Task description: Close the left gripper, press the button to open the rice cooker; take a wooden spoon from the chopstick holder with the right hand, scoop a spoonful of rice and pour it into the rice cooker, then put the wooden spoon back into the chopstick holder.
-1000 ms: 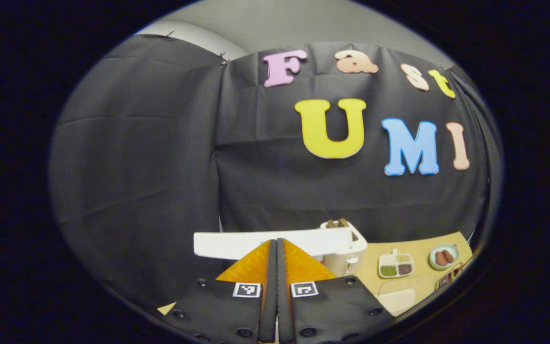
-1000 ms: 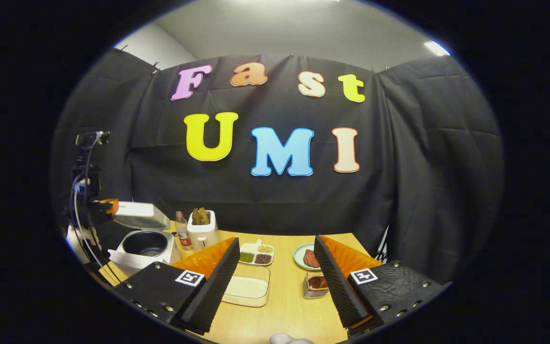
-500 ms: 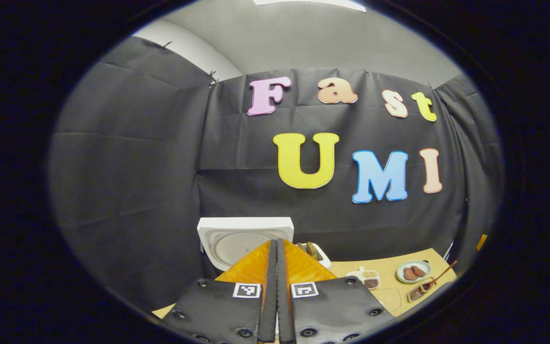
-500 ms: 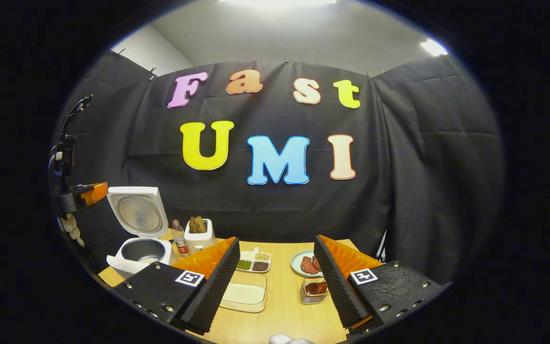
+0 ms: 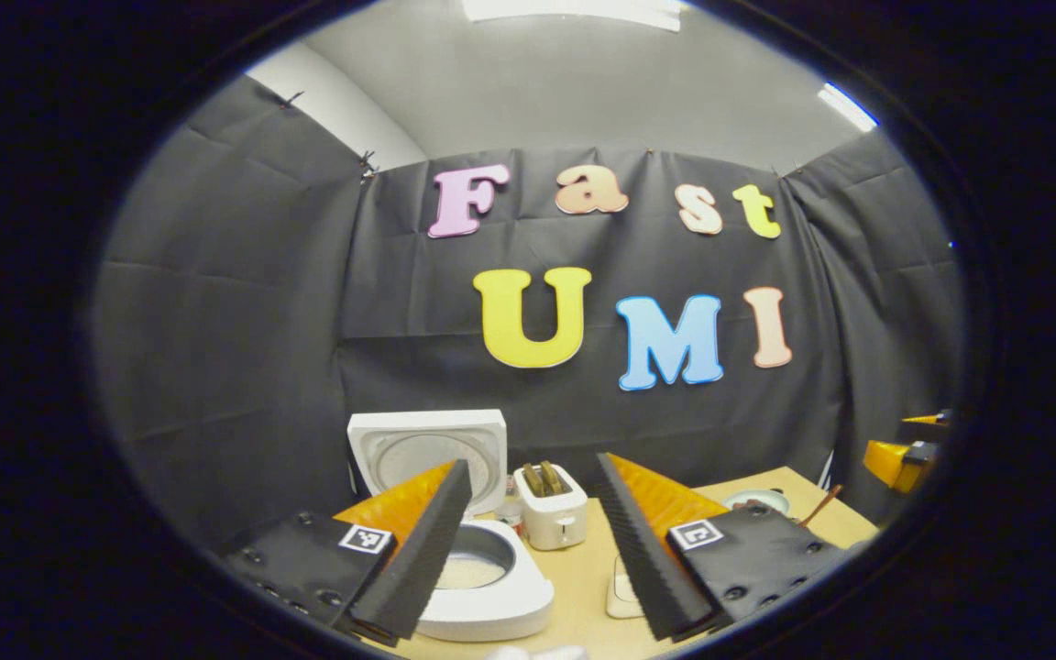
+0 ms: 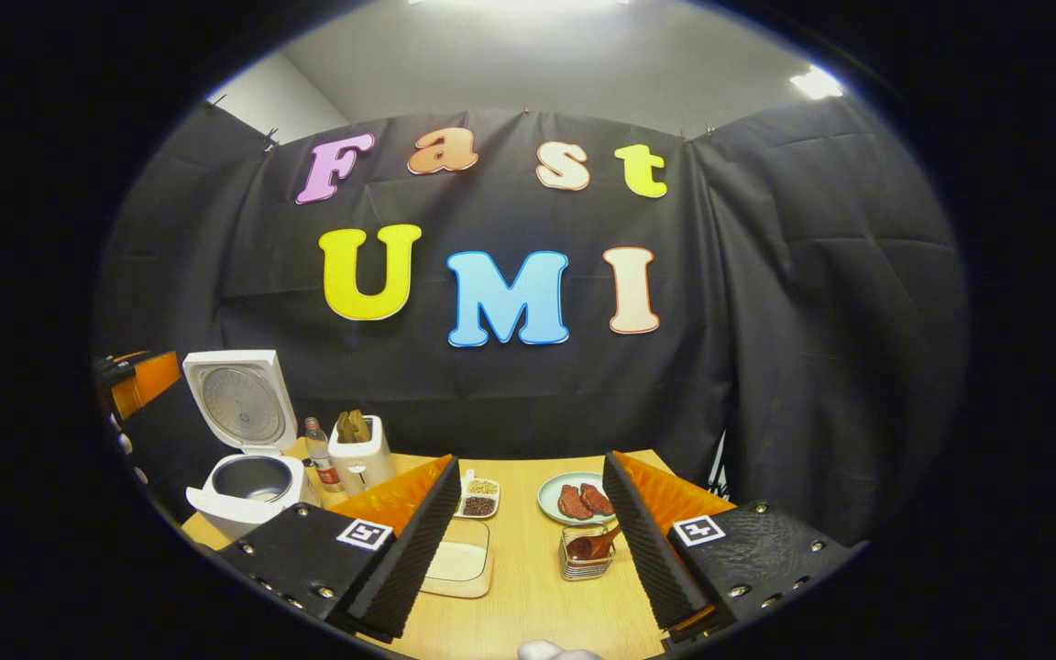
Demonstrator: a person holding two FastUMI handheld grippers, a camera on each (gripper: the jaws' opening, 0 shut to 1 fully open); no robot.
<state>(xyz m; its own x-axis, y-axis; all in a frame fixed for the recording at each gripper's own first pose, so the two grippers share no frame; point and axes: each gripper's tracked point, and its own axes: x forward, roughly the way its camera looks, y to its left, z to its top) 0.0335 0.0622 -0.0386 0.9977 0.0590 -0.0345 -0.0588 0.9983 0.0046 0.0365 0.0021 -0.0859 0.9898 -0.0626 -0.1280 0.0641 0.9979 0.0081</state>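
With lid up on rice cooker [image 6: 248, 458], far left on table [image 6: 537, 587], button step judged done; spoon pickup now in hand. Left gripper [image 5: 528, 550] fingers spread apart, empty, over cooker pot. Right gripper [image 6: 528, 541] fingers released, empty, near chopstick holder [image 6: 586, 555], wooden spoon [image 6: 594, 544] in it. Rice container [image 6: 459, 561] just left of holder. Next: lower right fingers around spoon handle, clench, lift.

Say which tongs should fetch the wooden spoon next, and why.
Right. The right tongs are open, with the wooden spoon in its chopstick holder just ahead of them. The left tongs sit over the open rice cooker.
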